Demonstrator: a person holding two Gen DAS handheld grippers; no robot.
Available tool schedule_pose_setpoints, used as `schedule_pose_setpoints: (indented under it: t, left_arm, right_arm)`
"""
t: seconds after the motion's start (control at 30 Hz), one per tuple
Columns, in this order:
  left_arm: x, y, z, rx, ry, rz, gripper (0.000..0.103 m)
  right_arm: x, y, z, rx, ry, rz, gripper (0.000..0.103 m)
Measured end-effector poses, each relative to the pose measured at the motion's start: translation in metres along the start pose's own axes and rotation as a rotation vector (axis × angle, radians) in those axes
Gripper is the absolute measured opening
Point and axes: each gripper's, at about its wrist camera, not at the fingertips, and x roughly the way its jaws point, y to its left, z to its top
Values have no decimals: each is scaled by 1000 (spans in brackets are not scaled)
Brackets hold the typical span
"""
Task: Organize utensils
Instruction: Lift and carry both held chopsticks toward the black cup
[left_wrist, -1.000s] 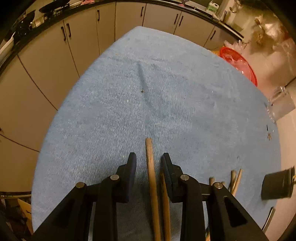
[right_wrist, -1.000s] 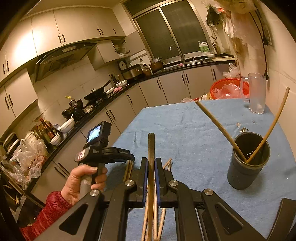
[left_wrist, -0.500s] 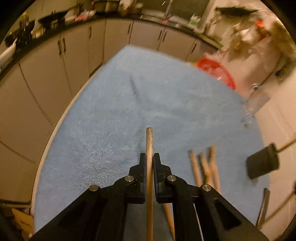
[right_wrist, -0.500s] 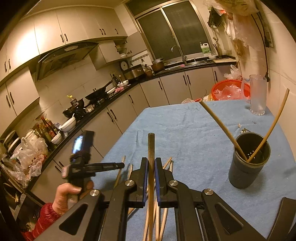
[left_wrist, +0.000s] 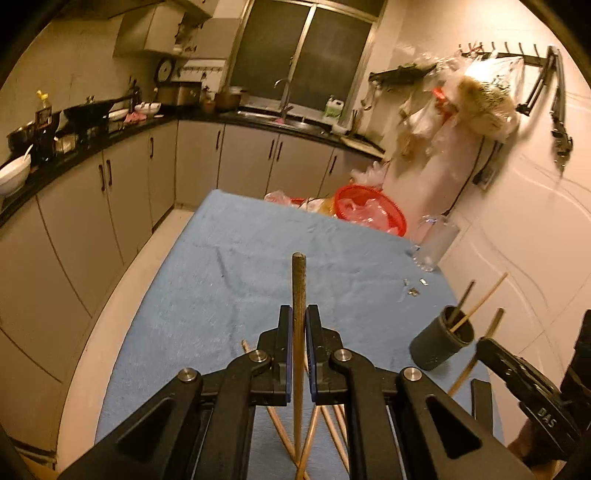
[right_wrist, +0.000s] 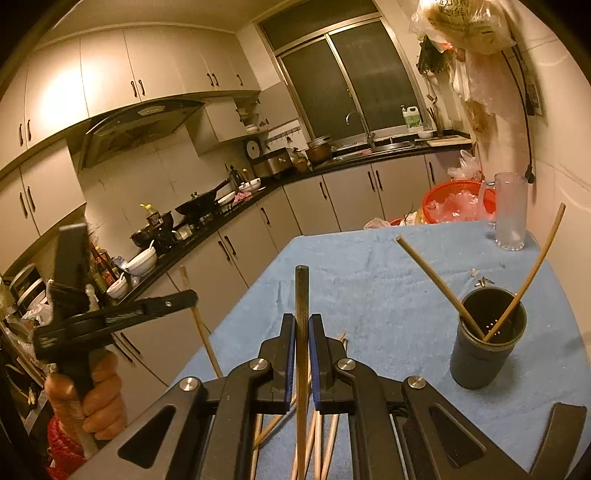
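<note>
My left gripper (left_wrist: 298, 317) is shut on a brown chopstick (left_wrist: 298, 273), held up above the blue cloth (left_wrist: 229, 280). In the right wrist view this gripper (right_wrist: 186, 300) hangs at the left in a person's hand (right_wrist: 98, 395), with the chopstick (right_wrist: 201, 328) slanting through its jaws. My right gripper (right_wrist: 301, 326) is shut on a dark chopstick (right_wrist: 301, 288) above several loose chopsticks (right_wrist: 317, 443) on the cloth. A dark cup (right_wrist: 484, 354) with two chopsticks leaning in it stands to the right. The left wrist view shows that cup (left_wrist: 439, 345) beside the right gripper (left_wrist: 487, 347).
A glass pitcher (right_wrist: 509, 210) and a red basket (right_wrist: 450, 203) stand at the table's far right. Small metal bits (left_wrist: 413, 288) lie on the cloth near the wall. Kitchen cabinets (left_wrist: 122, 192) and a cluttered counter run along the left.
My left gripper closed on a chopstick lying on the cloth and lifted it up, tilting toward level. The right gripper kept still with its chopstick.
</note>
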Motion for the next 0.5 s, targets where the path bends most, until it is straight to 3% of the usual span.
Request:
schedule_pose_setpoints:
  t: [0.5]
  left_arm:
    - [-3,-10,1,23,-10,-21,7]
  right_arm:
    - [-15,-9,5,32,-46,-10,8]
